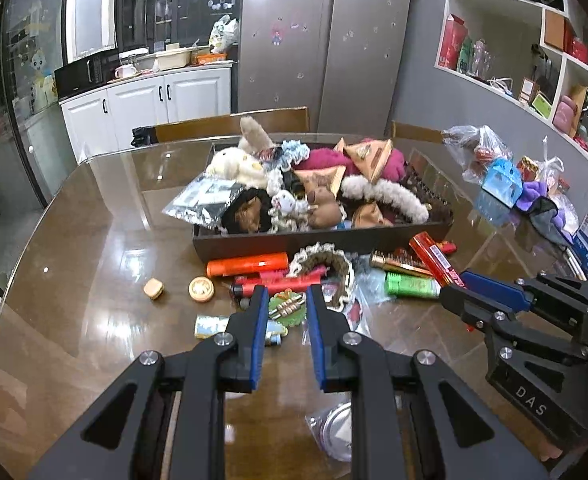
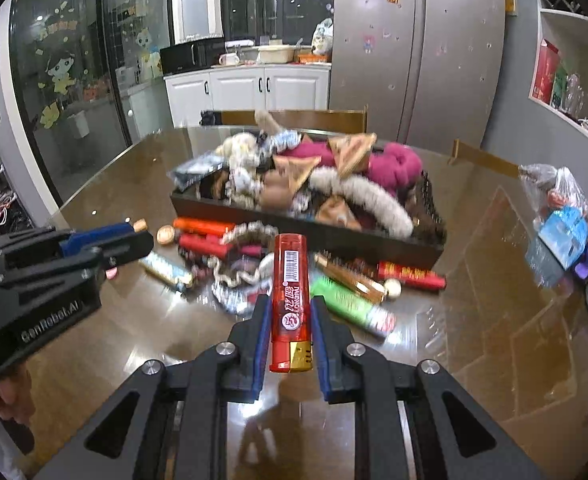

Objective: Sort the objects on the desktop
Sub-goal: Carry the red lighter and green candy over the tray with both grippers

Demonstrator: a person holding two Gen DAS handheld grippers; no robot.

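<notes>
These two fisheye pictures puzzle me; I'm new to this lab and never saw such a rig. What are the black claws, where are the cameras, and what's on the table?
The claws are hand-held two-finger grippers, one per hand, each carrying its own camera looking along its fingers. In the left one's view, the left gripper is open and empty above the clutter. In the right one's view, the right gripper clamps a red lighter. On the glass table stands a dark tray heaped with plush toys, lighters and tubes scattered before it.

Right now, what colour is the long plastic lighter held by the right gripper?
Translucent red plastic lighter with a gold metal base, clamped in the right gripper; the right wrist view shows it best.
</notes>
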